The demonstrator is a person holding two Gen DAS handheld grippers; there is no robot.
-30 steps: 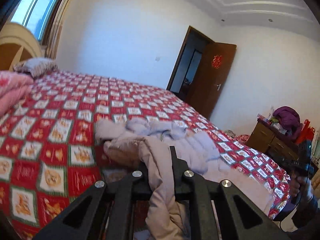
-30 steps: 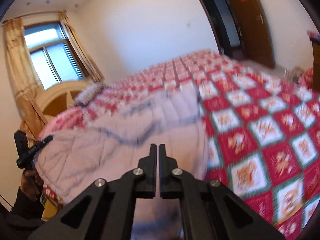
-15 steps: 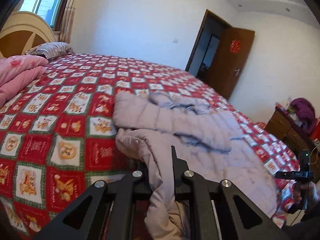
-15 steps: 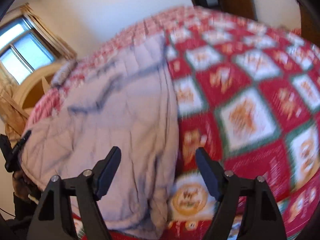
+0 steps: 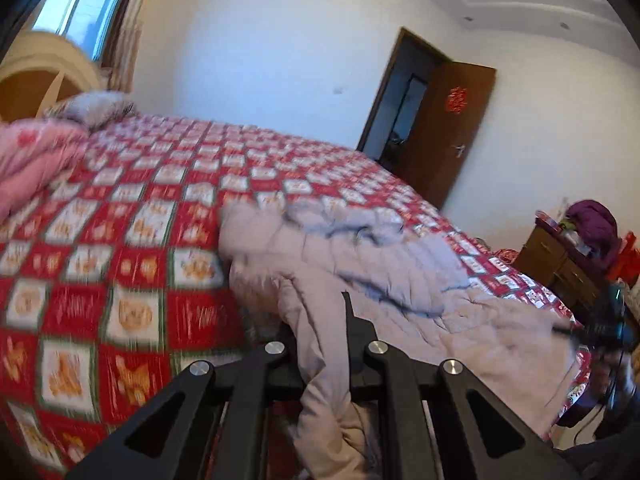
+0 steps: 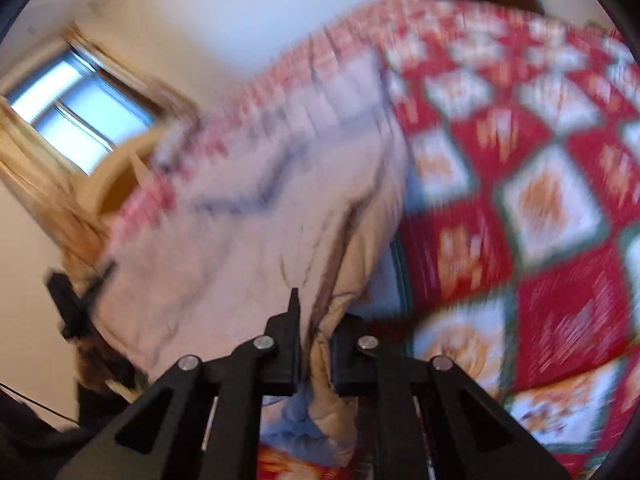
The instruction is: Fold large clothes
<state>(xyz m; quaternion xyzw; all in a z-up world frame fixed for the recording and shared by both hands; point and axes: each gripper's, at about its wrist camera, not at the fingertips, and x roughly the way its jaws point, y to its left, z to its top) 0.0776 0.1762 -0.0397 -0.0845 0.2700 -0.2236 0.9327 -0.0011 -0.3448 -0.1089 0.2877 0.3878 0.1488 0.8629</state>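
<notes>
A pale lilac padded coat [image 5: 360, 272] lies spread on a bed with a red and white patterned quilt [image 5: 132, 248]. My left gripper [image 5: 324, 344] is shut on a bunched edge of the coat at the near bed edge. In the right wrist view the coat [image 6: 256, 216] hangs over the bed's side, and my right gripper [image 6: 314, 336] is shut on a fold of its edge. Each gripper shows in the other's view: the right one [image 5: 600, 328] and the left one [image 6: 76, 300], at opposite ends of the coat. The right wrist view is blurred.
A pink duvet [image 5: 32, 160] and a pillow [image 5: 96, 104] lie at the head of the bed by the wooden headboard [image 5: 36, 80]. A brown door [image 5: 448, 128] stands open. A wooden dresser [image 5: 568, 264] with purple clothing stands at the right.
My right gripper went from shut and empty to open, then shut on the coat's edge. My left gripper keeps its hold; the coat now lies flatter.
</notes>
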